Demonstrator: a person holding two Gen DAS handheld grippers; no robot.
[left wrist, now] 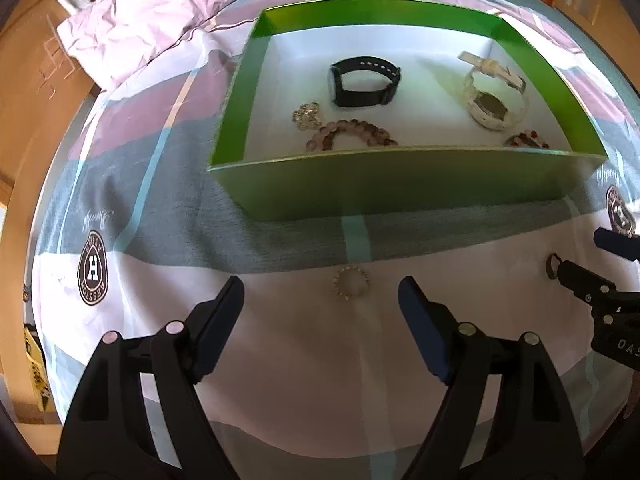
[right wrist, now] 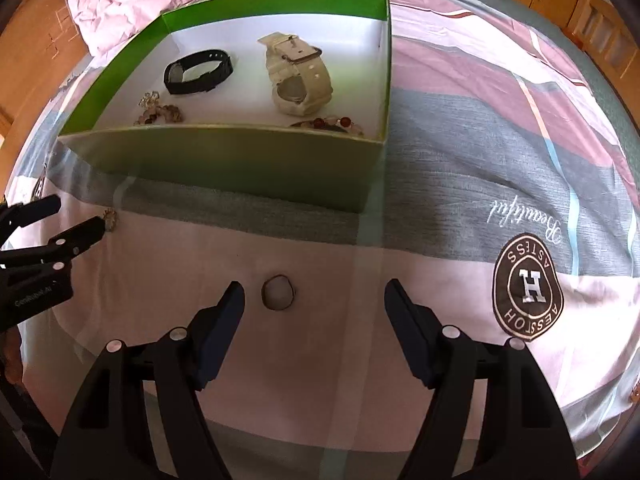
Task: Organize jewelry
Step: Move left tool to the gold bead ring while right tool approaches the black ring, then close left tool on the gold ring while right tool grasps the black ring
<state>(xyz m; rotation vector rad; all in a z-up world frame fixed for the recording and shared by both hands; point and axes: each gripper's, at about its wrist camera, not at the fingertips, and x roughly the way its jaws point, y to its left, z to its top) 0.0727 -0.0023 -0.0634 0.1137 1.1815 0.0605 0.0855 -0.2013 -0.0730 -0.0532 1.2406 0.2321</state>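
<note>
Your left claw (left wrist: 320,300) hangs released, steeply downward, over a small beaded gold ring (left wrist: 351,282) lying just ahead between its fingers. Your right claw (right wrist: 314,302), also released, frames a plain dark ring (right wrist: 278,292). Beyond both, the green cardboard box (left wrist: 400,188) sits on the pink-and-grey patchwork bedsheet (left wrist: 304,380).

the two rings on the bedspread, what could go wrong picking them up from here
1. The beaded ring and the dark plain ring lie flat on soft bedspread, so closing pads may pinch fabric or slide over them.
2. The plain ring sits close to one finger of the open right gripper, off centre, so it could get nudged aside.
3. The left gripper, also open, and the right work close together and might bump.
</note>
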